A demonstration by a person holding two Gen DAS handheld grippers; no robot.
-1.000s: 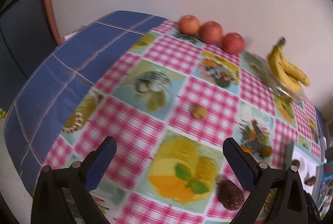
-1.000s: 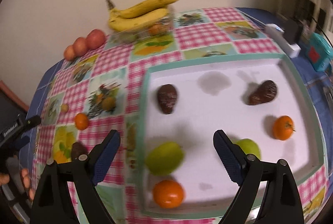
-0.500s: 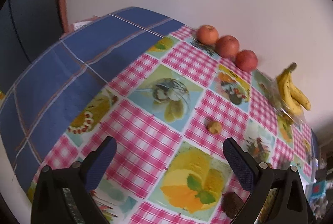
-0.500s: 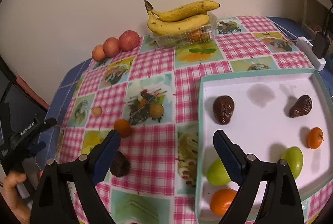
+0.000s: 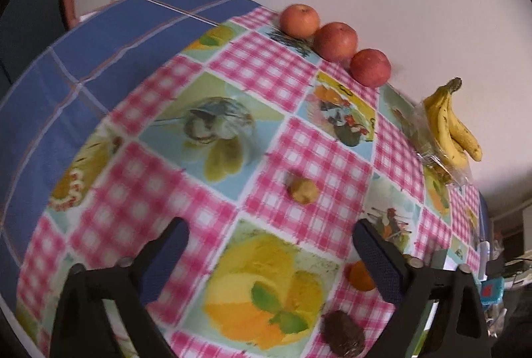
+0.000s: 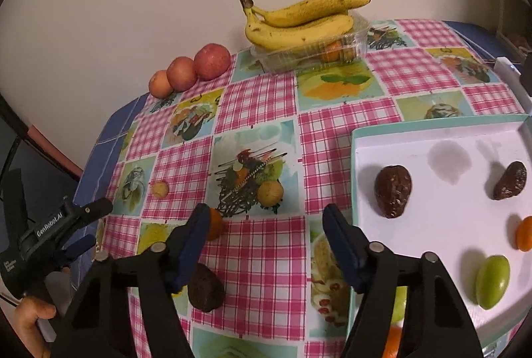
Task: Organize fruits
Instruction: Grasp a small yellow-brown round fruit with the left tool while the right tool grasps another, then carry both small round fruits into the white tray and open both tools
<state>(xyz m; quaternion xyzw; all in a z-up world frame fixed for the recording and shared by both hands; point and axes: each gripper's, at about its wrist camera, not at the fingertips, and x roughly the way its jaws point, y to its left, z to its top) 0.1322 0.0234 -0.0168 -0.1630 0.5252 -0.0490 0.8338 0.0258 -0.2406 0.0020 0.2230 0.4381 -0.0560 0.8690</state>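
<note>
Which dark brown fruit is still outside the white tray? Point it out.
The dark fruit on the tablecloth, beside the right gripper's left finger. The other two dark fruits already lie inside the white tray.

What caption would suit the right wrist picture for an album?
Open right gripper over a checkered tablecloth, a white tray of sorted fruit alongside, bananas behind.

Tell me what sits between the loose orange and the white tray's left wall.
Right wrist view: from the orange to the tray only bare checkered tablecloth, with the right gripper open above it, fingers spanning that stretch.
</note>
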